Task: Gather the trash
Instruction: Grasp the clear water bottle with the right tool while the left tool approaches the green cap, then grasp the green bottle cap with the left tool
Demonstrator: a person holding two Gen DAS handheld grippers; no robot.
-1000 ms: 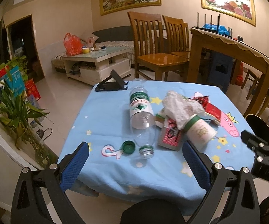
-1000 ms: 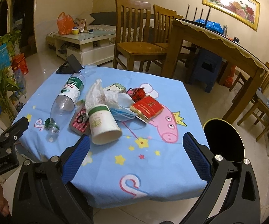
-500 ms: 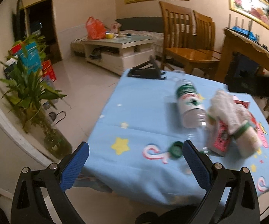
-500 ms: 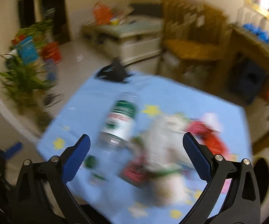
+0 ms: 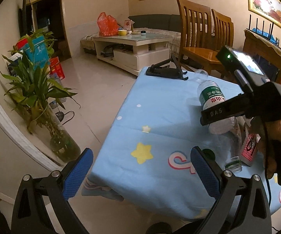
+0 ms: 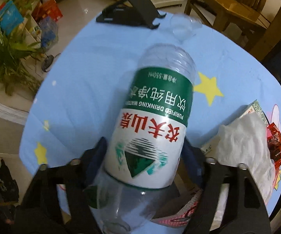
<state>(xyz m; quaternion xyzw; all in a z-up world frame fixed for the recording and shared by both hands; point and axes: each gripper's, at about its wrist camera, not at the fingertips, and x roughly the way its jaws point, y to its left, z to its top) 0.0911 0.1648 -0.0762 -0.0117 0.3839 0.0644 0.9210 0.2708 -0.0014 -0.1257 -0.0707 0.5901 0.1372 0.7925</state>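
Our right claw (image 6: 144, 154) straddles the bottle (image 6: 152, 120) at its label, its jaws having just been closing; we judge the pads now press the sides, though the bottle hides both contact faces. The bottle lies on its side on the desk (image 6: 85, 81), mouth toward us. It looks empty and uncapped, so we expect it to be light, thin-walled and slick, prone to dent or squirt out under a hard squeeze. The labelled middle seems the best hold. Right of the bottle lie a crumpled tissue (image 6: 243, 142) and a red wrapper (image 6: 277, 144); a patterned card under it is mostly covered. Our left claw (image 5: 140, 173) hangs released and holds nothing at the desk's near edge, with the green cap (image 5: 208, 154) half hidden behind one finger.
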